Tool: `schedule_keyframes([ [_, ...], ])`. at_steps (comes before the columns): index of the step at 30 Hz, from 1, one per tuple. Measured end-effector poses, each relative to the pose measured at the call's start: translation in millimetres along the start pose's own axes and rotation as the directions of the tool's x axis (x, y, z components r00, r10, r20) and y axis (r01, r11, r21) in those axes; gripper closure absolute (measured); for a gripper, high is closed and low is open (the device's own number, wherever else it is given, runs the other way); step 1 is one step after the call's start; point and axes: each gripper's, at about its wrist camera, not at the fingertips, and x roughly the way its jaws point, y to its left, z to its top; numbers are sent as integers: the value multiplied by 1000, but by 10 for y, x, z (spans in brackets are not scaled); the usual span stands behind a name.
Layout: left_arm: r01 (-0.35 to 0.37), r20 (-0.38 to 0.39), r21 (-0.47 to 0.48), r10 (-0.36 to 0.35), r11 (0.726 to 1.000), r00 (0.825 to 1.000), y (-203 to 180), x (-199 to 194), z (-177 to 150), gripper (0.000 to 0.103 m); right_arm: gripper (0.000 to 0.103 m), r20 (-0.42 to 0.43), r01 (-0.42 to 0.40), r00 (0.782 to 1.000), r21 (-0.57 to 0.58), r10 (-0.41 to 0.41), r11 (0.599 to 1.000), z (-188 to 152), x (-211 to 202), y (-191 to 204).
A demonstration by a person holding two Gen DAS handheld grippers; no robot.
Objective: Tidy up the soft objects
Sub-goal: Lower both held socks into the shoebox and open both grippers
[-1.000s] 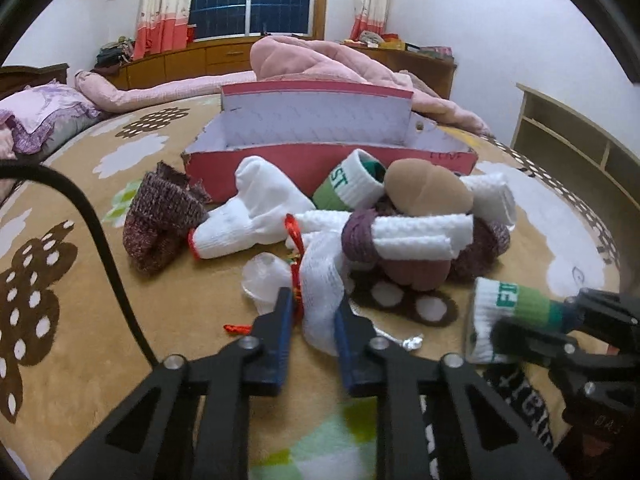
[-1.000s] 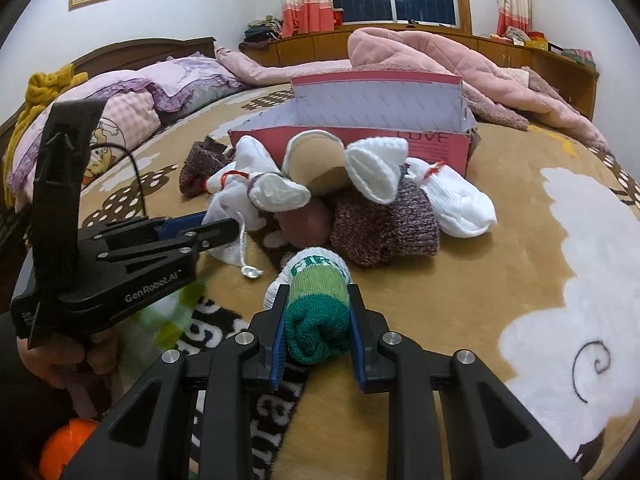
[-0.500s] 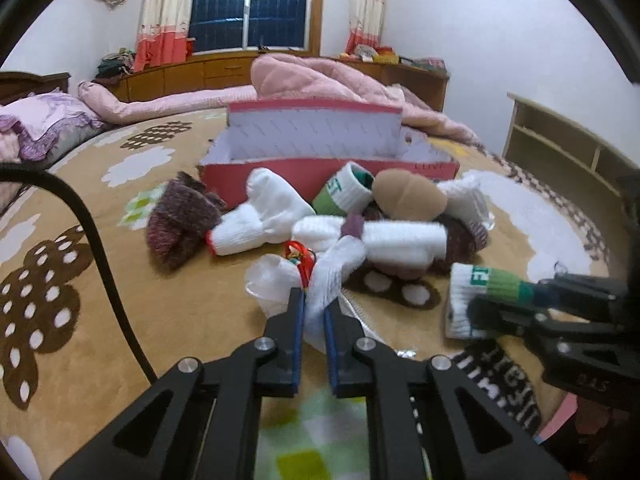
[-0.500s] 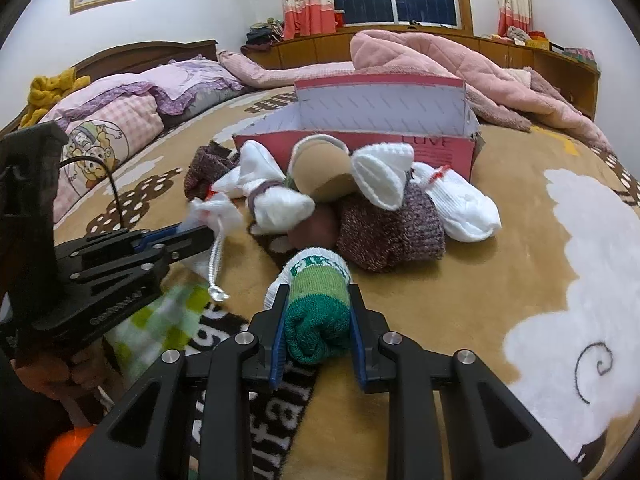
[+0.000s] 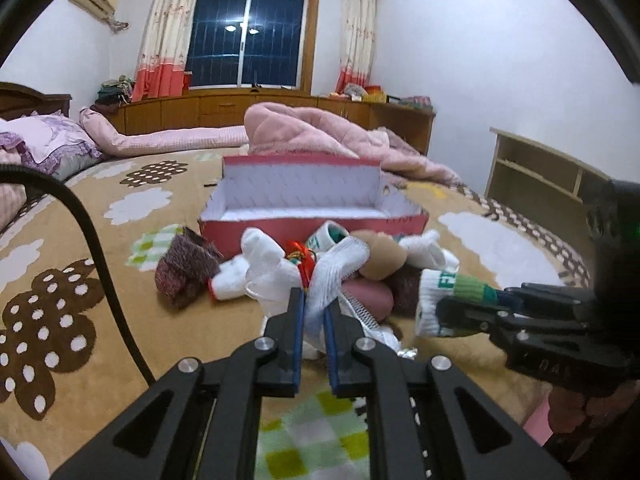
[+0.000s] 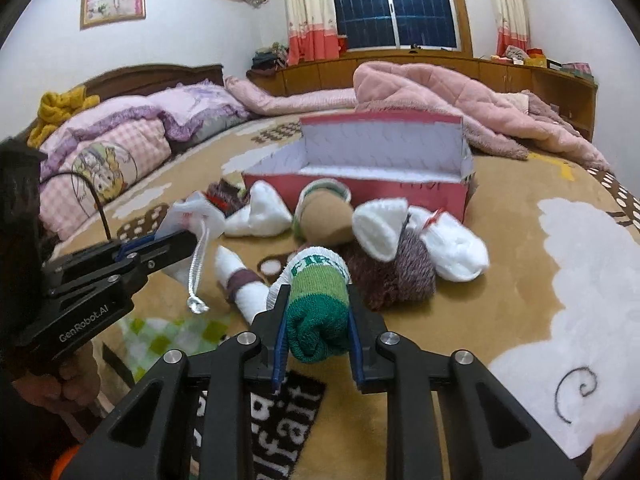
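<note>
My left gripper is shut on a white sock bundle with a red tie and holds it lifted above the bed; it also shows in the right wrist view. My right gripper is shut on a rolled green and white sock, held above the bed; it shows in the left wrist view. A pile of rolled socks lies in front of an open red box, which looks empty inside.
A maroon knitted sock lies left of the pile. A crumpled pink quilt lies behind the box, pillows at the left. A wooden shelf stands at the right. A black cable crosses the left side.
My left gripper has shut on the white sock bundle and lifted it off the bed. My right gripper has risen with the green sock. Both views tilted up.
</note>
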Motion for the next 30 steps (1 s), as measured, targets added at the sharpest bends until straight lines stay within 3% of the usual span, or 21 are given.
schedule_keyframes([
  [10,23,87,-85,-15,996,996,197,-60,352,93,79,122,19,992,24,-21,1000,467,-47,-107],
  [17,-13,76,-135,24,991,997,356,128,470,93,79,149,50,987,65,-59,997,725,113,-327],
  [23,-77,99,-73,84,994,992,286,280,507,93,79,158,53,985,80,-65,995,955,297,-470],
  [30,14,118,8,-15,1000,993,327,619,736,93,79,131,135,981,46,-140,990,1174,757,-646],
])
